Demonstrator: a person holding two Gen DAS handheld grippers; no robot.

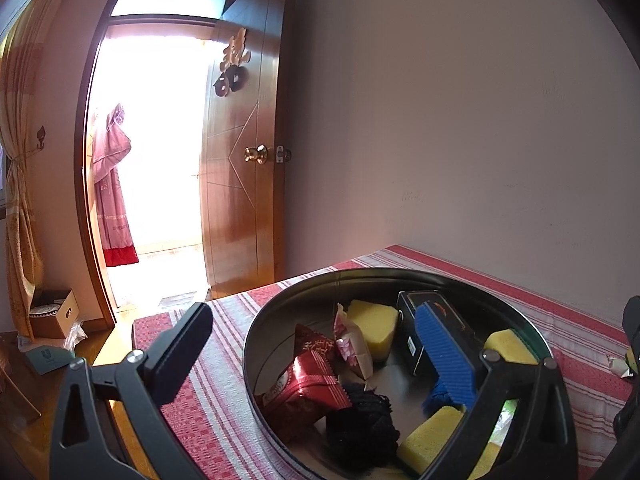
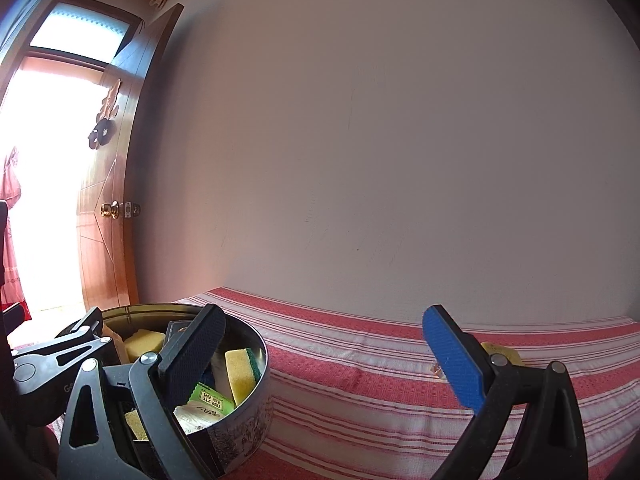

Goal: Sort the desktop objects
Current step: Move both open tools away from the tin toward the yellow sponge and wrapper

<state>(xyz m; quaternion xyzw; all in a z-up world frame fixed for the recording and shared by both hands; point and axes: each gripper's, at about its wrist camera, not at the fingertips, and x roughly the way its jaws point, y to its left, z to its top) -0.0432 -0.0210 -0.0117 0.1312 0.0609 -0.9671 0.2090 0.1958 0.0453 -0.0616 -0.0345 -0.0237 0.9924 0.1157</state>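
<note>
Both of your grippers are spread wide and carry nothing. Your left gripper (image 1: 324,354) sits low in the left wrist view, straddling the near wall of the round tin (image 1: 256,344): one finger outside over the striped cloth (image 1: 224,360), the blue-padded one inside above the contents. Your right gripper (image 2: 332,356) fills the bottom of the right wrist view, its dark finger over the tin's rim at lower left and its blue finger out over bare cloth at lower right.

Inside the tin lie yellow sponges (image 1: 372,332), a red snack packet (image 1: 304,388), a pink packet (image 1: 352,346), a black box (image 1: 432,320), a black knitted lump (image 1: 360,420) and, seen from the right side, a green sachet (image 2: 210,400).

Two things remain out on the cloth, I judge: a yellow piece (image 2: 502,354) just behind your right blue finger, with a small wrapped bit (image 2: 438,372) beside it. Take the yellow piece with the right gripper. Tip the fingers down first, since they point over it now, then straddle it and close gently; it looks soft. Hold the left gripper clear of the tin so the drop has room.
</note>
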